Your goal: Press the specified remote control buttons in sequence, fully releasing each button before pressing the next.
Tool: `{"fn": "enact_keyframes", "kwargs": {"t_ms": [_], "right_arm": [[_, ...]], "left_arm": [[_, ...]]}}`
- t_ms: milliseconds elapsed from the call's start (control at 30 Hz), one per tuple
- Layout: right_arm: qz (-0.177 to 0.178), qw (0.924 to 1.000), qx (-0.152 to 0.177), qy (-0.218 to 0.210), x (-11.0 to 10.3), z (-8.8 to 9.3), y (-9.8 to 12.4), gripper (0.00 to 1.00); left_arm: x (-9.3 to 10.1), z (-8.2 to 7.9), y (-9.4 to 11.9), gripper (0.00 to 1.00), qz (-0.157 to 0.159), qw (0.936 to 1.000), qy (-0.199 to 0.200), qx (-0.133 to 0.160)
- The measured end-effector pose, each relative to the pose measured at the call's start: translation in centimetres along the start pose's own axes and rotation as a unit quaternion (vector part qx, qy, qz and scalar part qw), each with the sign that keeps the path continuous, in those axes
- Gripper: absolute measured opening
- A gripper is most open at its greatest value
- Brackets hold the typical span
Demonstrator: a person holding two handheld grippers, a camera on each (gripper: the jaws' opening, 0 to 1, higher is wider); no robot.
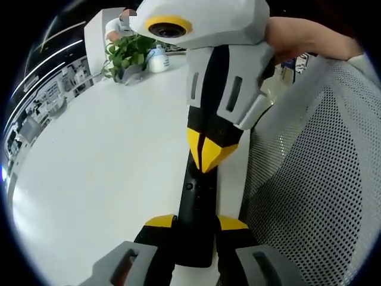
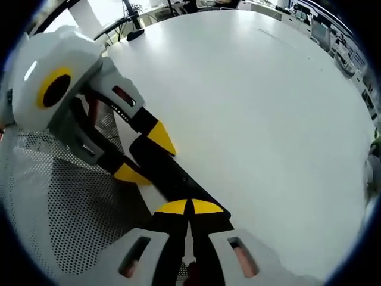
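Observation:
A slim black remote (image 1: pixel 191 196) is held above the white table (image 1: pixel 107 167), and my left gripper (image 1: pixel 195 222) is shut on its near end, one yellow tip on each side. My right gripper (image 1: pixel 205 154) comes down from above with its jaws shut, its joined yellow tip on the remote's face. In the right gripper view, the right gripper (image 2: pixel 190 207) is shut with its tips on the remote (image 2: pixel 169 176). The left gripper (image 2: pixel 146 156) clamps the remote's far end from the left. The button under the tip is hidden.
A grey mesh chair back (image 1: pixel 309 179) stands close on the right of the remote, also the mesh chair back (image 2: pixel 65 208). A potted plant (image 1: pixel 128 53) and a white bottle (image 1: pixel 158 59) sit at the table's far edge. A hand (image 1: pixel 297 42) holds the right gripper.

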State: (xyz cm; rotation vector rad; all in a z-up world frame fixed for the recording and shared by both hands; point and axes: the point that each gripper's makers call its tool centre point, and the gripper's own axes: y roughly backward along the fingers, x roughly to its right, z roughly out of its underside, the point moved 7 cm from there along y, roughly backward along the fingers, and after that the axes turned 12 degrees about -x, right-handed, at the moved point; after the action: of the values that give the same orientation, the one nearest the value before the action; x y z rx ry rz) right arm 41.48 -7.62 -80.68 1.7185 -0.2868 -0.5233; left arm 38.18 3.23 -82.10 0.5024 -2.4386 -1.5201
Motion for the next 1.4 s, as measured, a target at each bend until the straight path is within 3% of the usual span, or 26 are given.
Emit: {"fn": "enact_keyframes", "kwargs": {"t_ms": [100, 400, 633, 1000, 1400], "right_arm": [[-0.009, 0.9996, -0.003, -0.027, 0.1, 0.0, 0.0, 0.0], [-0.016, 0.9984, -0.009, -0.054, 0.4, -0.1, -0.1, 0.0], [-0.039, 0.9927, -0.009, -0.114, 0.1, 0.2, 0.1, 0.0], [-0.072, 0.9832, 0.004, -0.168, -0.1, -0.5, 0.5, 0.0], [-0.049, 0.9905, -0.021, -0.127, -0.7, -0.5, -0.1, 0.0]], "left_arm": [[0.0, 0.0, 0.0, 0.26, 0.0, 1.0, 0.001, 0.0], [0.0, -0.1, 0.0, 0.25, 0.0, 1.0, -0.002, -0.002], [0.1, -0.1, 0.0, 0.25, 0.0, 1.0, -0.007, -0.003], [0.6, -0.4, -0.2, 0.25, 0.011, 0.9995, -0.028, 0.001], [1.1, -0.6, -0.4, 0.25, 0.019, 0.9989, -0.042, 0.004]]}}
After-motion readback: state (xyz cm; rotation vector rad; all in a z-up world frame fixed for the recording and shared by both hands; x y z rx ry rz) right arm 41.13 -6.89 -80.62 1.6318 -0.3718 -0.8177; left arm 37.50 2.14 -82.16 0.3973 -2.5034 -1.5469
